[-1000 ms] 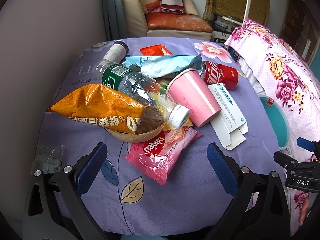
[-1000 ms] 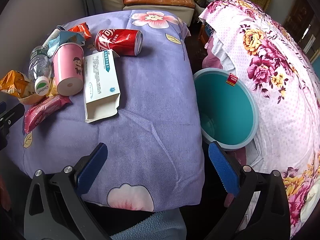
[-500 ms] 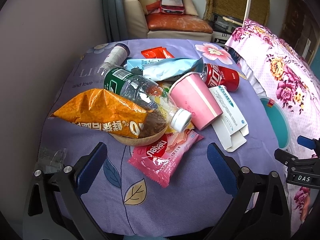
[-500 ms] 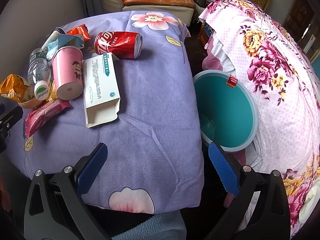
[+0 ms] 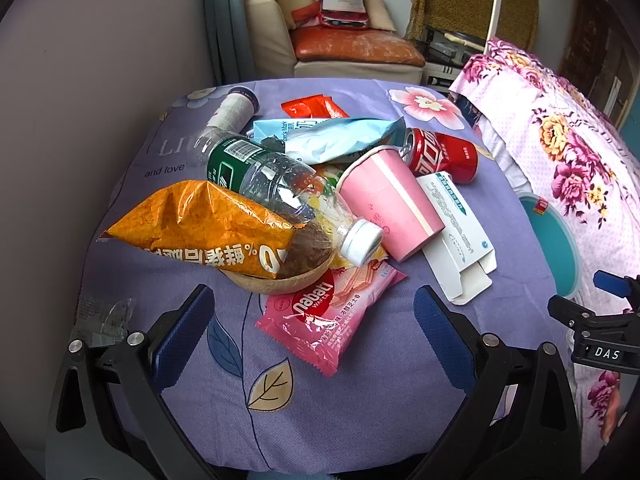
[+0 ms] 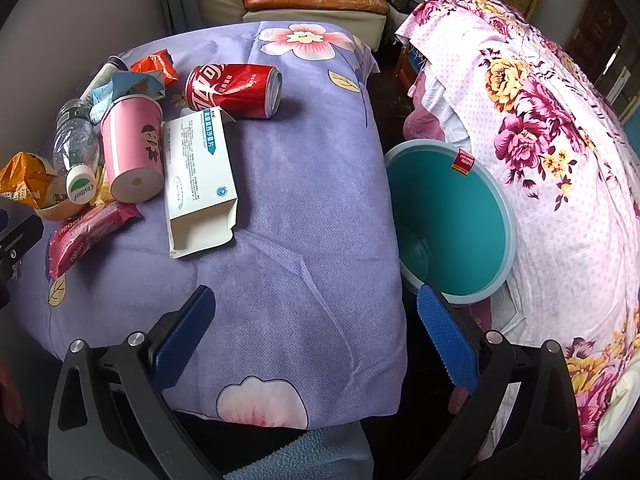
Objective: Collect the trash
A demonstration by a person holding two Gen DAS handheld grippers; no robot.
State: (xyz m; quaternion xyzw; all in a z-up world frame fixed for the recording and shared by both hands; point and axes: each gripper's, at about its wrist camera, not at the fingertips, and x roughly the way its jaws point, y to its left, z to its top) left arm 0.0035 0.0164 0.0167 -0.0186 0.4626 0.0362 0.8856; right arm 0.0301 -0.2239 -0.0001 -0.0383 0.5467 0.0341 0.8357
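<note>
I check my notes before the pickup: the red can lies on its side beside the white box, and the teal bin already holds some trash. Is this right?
Not quite. The red can does lie beside the white box, but the right wrist view shows the teal bin holding no trash.

L black two-finger gripper w/ blue pads: jaws wide apart, nothing between them, held level, pointing fwd. R black two-finger gripper w/ blue pads: same, jaws spread wide, holding nothing. R gripper's tip shows at the right edge of the L wrist view.
</note>
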